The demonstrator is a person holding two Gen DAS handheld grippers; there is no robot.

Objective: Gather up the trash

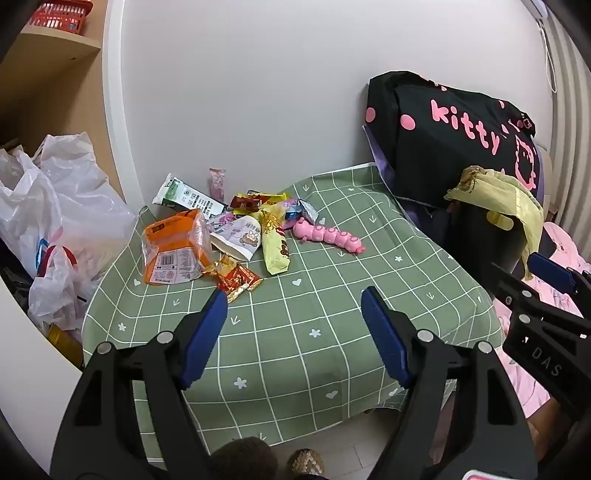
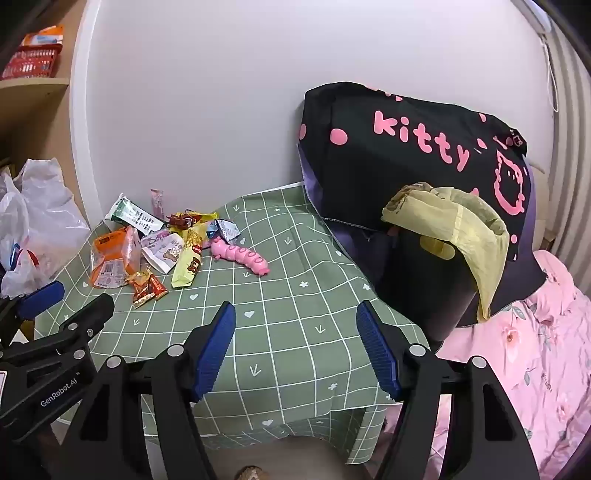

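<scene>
A pile of snack wrappers lies at the far left of a small table with a green checked cloth (image 1: 314,295): an orange bag (image 1: 171,247), a red-gold wrapper (image 1: 236,277), a yellow packet (image 1: 275,243), a white cup-shaped pack (image 1: 238,236) and a green-white carton (image 1: 184,194). A pink toy caterpillar (image 1: 328,236) lies beside them. A black bin with a yellow liner (image 2: 454,236) stands to the right of the table. My left gripper (image 1: 293,299) hangs open above the cloth, near the red-gold wrapper. My right gripper (image 2: 295,310) is open too, over the table's middle, holding nothing.
A black bag with pink "kitty" lettering (image 2: 417,147) sits behind the bin. Pink floral fabric (image 2: 524,362) lies at the right. White plastic bags (image 1: 55,221) bulge to the left of the table, below a wooden shelf with a red basket (image 1: 62,14). A white wall backs the table.
</scene>
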